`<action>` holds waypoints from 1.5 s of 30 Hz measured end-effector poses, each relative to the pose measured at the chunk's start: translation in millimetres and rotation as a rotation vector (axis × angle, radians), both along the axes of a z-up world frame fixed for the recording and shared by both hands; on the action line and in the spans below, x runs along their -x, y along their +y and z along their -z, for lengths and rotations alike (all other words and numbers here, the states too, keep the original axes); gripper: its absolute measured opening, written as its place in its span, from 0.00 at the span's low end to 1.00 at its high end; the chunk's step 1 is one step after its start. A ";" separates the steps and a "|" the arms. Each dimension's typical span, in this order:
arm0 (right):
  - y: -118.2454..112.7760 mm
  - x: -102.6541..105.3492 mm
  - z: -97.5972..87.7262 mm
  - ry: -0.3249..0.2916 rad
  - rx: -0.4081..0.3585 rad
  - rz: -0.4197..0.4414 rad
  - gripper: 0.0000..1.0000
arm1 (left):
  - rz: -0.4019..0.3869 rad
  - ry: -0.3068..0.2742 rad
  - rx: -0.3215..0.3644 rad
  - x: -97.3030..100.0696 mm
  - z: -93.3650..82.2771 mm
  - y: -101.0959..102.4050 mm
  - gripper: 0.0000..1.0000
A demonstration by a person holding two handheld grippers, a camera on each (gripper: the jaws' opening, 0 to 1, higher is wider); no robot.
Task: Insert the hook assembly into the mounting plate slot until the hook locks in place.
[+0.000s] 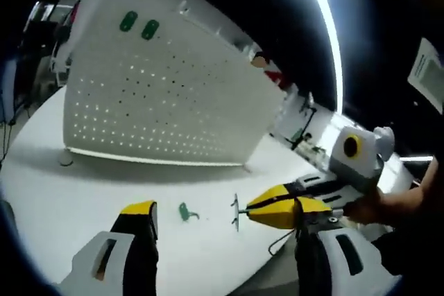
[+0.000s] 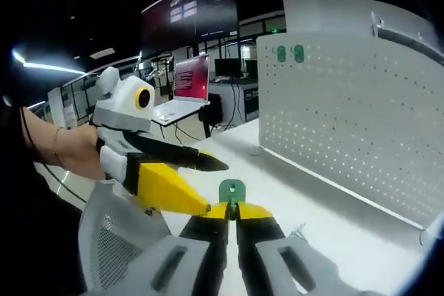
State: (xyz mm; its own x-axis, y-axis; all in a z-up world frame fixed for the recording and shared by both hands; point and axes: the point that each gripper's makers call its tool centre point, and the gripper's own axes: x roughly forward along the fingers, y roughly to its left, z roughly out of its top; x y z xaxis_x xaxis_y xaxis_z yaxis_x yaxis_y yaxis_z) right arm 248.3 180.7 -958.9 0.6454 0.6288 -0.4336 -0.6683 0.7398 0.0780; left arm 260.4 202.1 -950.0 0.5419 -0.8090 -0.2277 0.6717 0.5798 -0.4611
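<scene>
My right tongs (image 2: 232, 211) pinch a small green plastic hook (image 2: 232, 190) at their tips. My left tongs (image 1: 218, 218) gape empty above another green hook (image 1: 186, 212) on the white bench (image 1: 69, 199). Beyond stands the white perforated mounting plate (image 1: 166, 95).

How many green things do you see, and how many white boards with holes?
Green pieces on pegboard: 2
Green hook on table: 1
Green part in right gripper: 1
White pegboard: 1
Total: 5
</scene>
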 end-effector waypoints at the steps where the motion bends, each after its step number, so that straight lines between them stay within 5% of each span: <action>1: -0.4 -0.4 0.1 -0.002 -0.001 0.004 0.00 | -0.007 -0.025 -0.008 -0.2 -0.4 1.3 0.87; 12: -7.3 -13.1 -6.0 -0.094 0.011 0.113 0.00 | -0.009 -0.035 -0.029 12.3 10.2 4.7 1.00; 20: -26.0 -34.1 -29.9 -0.208 -0.054 0.294 0.00 | -0.003 -0.058 -0.081 23.0 24.1 3.3 1.00; 28: -42.5 -47.1 -54.3 -0.306 -0.045 0.385 0.00 | -0.005 -0.091 -0.098 21.8 25.7 8.4 1.00; 34: -44.4 -72.3 -78.1 -0.367 -0.057 0.441 0.00 | -0.026 -0.131 -0.129 17.2 25.6 12.8 1.00; 45: -22.8 -133.4 -118.4 -0.448 -0.092 0.506 0.00 | -0.016 -0.100 -0.124 17.3 30.8 14.7 1.00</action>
State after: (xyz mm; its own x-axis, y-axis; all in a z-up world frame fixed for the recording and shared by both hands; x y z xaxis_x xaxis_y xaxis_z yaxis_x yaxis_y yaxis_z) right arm 381.8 157.8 -840.5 0.9744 0.2242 -0.0155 -0.2247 0.9732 -0.0479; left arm 243.1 216.9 -980.8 0.5800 -0.7687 -0.2695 0.7008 0.6395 -0.3161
